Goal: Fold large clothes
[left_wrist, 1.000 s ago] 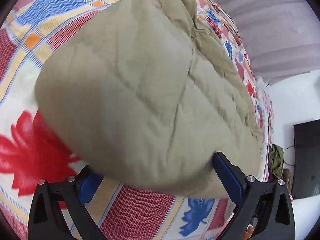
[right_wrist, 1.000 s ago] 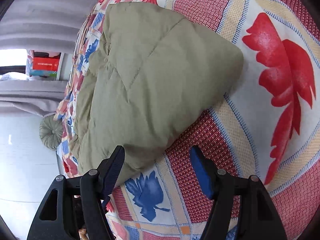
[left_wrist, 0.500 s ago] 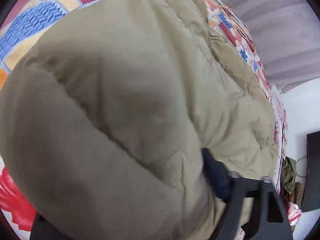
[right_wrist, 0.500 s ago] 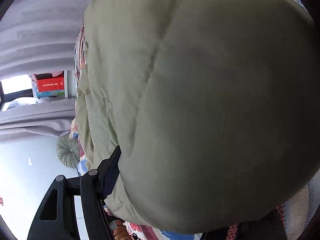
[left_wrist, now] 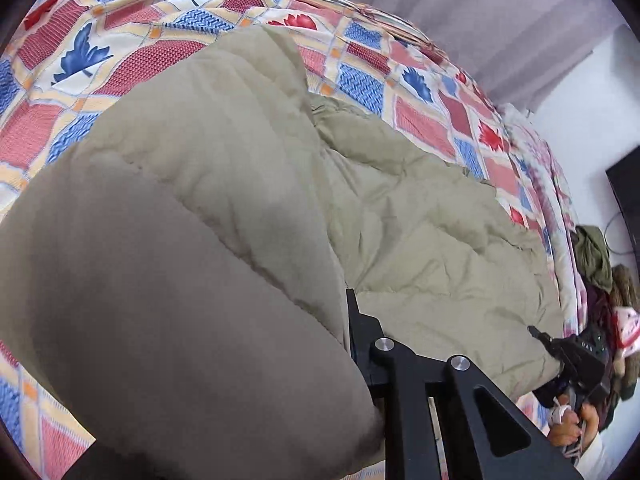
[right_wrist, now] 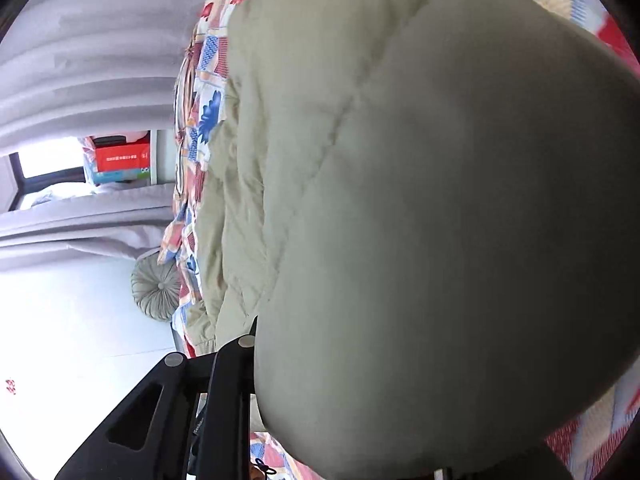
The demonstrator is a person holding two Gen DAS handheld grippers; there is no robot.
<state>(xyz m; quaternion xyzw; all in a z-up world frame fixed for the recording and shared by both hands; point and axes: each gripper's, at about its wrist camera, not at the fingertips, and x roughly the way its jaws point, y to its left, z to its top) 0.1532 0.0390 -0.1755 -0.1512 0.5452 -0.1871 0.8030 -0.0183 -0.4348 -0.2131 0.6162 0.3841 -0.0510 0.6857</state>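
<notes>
Item: olive padded coat (left_wrist: 420, 232), lying on a patchwork bedspread (left_wrist: 132, 40). Left view alone shows a clothes heap (left_wrist: 596, 256) past the bed; right view alone shows a red box (right_wrist: 120, 156) and round cushion (right_wrist: 156, 288). Coat bulges between the fingers of the left gripper (left_wrist: 224, 364) and right gripper (right_wrist: 400, 384), each clamped on a fold.

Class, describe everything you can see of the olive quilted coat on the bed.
The olive quilted coat is puffy, matte and stitched into padded panels. Its far part lies flat and creased on the patchwork bedspread. The near end bulges close to both cameras, hiding most of each hand-held gripper, so neither grip can be confirmed. No sleeves or fastenings are clear.
</notes>
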